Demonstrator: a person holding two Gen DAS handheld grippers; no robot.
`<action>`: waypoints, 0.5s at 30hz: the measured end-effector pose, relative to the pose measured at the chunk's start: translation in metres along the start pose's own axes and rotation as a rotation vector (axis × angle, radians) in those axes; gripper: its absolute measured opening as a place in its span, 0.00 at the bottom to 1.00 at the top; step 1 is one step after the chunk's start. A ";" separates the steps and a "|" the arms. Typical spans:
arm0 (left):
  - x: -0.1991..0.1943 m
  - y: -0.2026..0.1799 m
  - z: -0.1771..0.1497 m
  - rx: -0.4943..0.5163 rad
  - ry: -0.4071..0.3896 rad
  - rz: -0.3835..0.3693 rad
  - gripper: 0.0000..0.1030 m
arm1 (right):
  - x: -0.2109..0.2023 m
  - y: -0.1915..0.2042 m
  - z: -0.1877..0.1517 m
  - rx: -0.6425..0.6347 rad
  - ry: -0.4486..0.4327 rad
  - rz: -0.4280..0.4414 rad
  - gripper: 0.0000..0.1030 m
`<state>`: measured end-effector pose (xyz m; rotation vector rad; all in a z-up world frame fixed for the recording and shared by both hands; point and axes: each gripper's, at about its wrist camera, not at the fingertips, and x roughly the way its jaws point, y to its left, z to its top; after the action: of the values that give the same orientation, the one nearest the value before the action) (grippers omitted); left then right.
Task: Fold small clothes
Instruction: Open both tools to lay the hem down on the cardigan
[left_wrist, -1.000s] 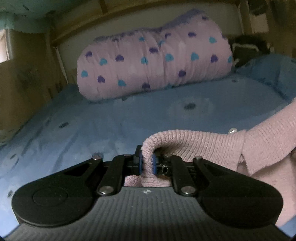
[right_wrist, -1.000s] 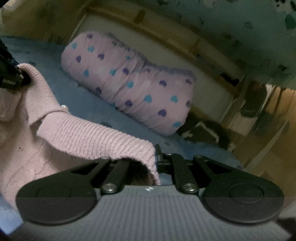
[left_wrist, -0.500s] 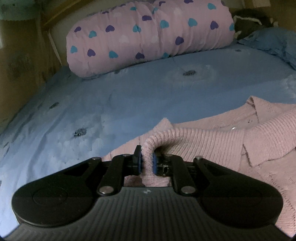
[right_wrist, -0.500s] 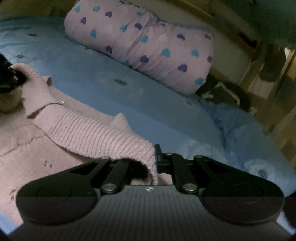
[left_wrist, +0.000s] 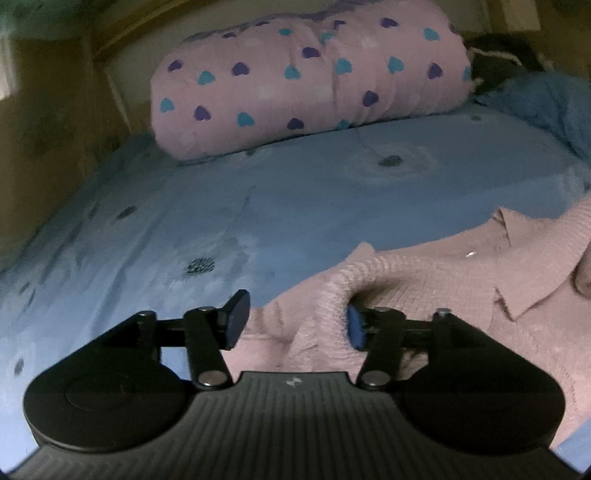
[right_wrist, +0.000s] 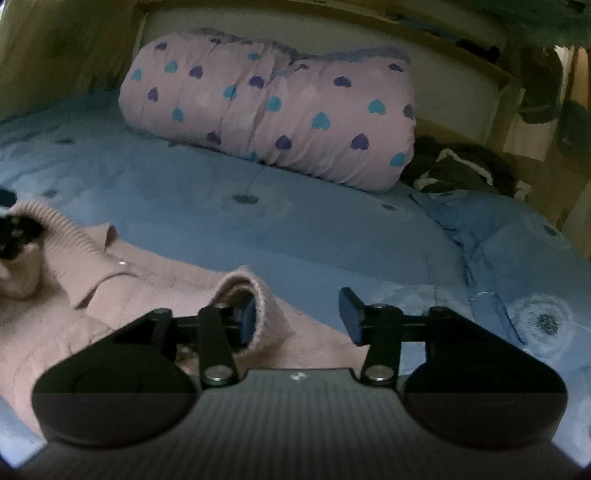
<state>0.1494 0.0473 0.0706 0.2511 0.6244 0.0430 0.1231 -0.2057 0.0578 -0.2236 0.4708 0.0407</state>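
A small pink knit sweater (left_wrist: 424, 280) lies collar-up on the blue bedcover (left_wrist: 295, 206). My left gripper (left_wrist: 295, 323) is low over its left shoulder and its jaws are opening. A ribbed fold still hangs on the right finger (left_wrist: 354, 328), and the pads do not press it. In the right wrist view the sweater (right_wrist: 147, 280) spreads to the left. My right gripper (right_wrist: 300, 319) is opening too, with the other shoulder fold draped over its left finger (right_wrist: 249, 321). The left gripper (right_wrist: 11, 236) shows dark at the far left edge.
A rolled pink quilt with blue and purple hearts (left_wrist: 306, 85) lies across the head of the bed. Dark clothing (right_wrist: 454, 170) and a crumpled blue cover (right_wrist: 517, 251) sit at the right. Wooden bed boards (left_wrist: 55, 122) close the left side.
Both grippers came down with the sweater's shoulders pinched, then spread their fingers. The sweater, lifted a second ago, now rests on the bedcover.
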 end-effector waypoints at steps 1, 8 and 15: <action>-0.002 0.005 0.001 -0.024 0.001 -0.006 0.62 | -0.002 -0.004 0.002 0.012 0.000 0.000 0.49; -0.006 0.017 0.016 -0.043 0.051 -0.056 0.77 | -0.013 -0.017 0.005 0.070 0.016 0.025 0.54; -0.008 0.016 0.025 0.091 0.155 -0.061 0.78 | -0.008 -0.014 0.005 0.060 0.060 0.004 0.66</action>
<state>0.1581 0.0566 0.0982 0.3189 0.7886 -0.0252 0.1198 -0.2179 0.0685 -0.1651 0.5314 0.0241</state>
